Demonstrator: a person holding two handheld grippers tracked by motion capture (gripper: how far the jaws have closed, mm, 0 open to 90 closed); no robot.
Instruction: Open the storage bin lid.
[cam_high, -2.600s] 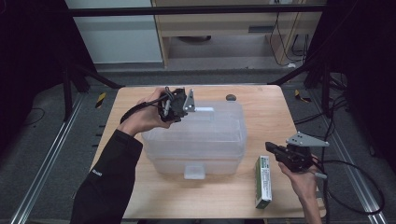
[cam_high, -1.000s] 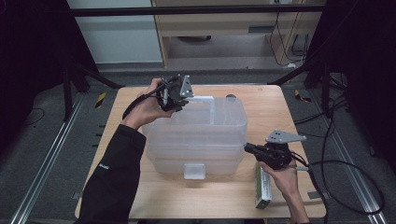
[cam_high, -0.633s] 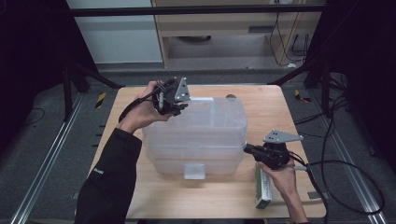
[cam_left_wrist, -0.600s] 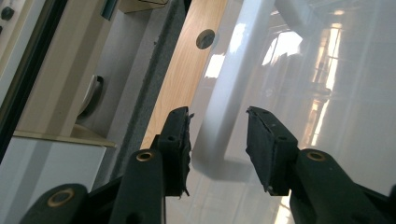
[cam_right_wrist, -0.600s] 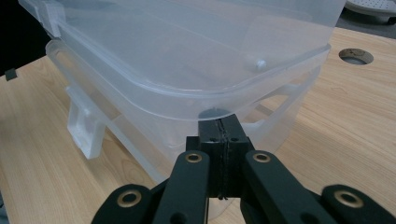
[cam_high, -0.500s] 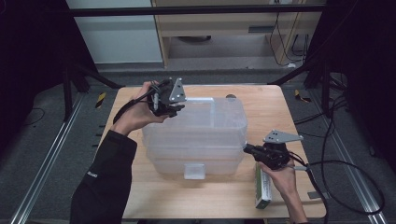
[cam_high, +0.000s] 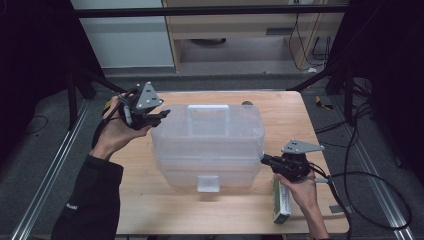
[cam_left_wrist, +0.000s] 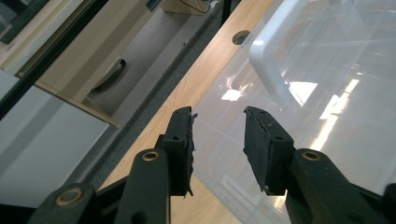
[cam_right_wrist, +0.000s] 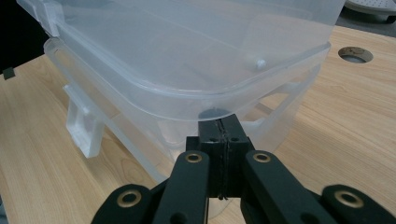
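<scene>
Trouble looms at the clear storage box (cam_high: 207, 145): right tongs (cam_high: 265, 160), clenched empty, prop its 3 o'clock lid edge (cam_right_wrist: 196, 95), while left tongs (cam_high: 162, 113), just narrowing yet released, hover at 10 o'clock — a slip lets the lid drop.

My left gripper (cam_high: 162, 114) is all matte black, with a grey three-cornered plate bolted on top showing a few dark screw holes, and a black cable looping off the back. Up close its two jaws are chunky black blocks with rough, slightly chewed pad faces (cam_left_wrist: 185, 135), hung on black link arms with brass-looking ringed pivots. My right gripper (cam_high: 265, 160) is the same build: black body, grey triangular plate, brass-ringed pivots, small screws in the jaw blocks, and a long black cable curling away. I've got a black long sleeve (cam_high: 92, 200) with a small white marking on the left arm.
</scene>
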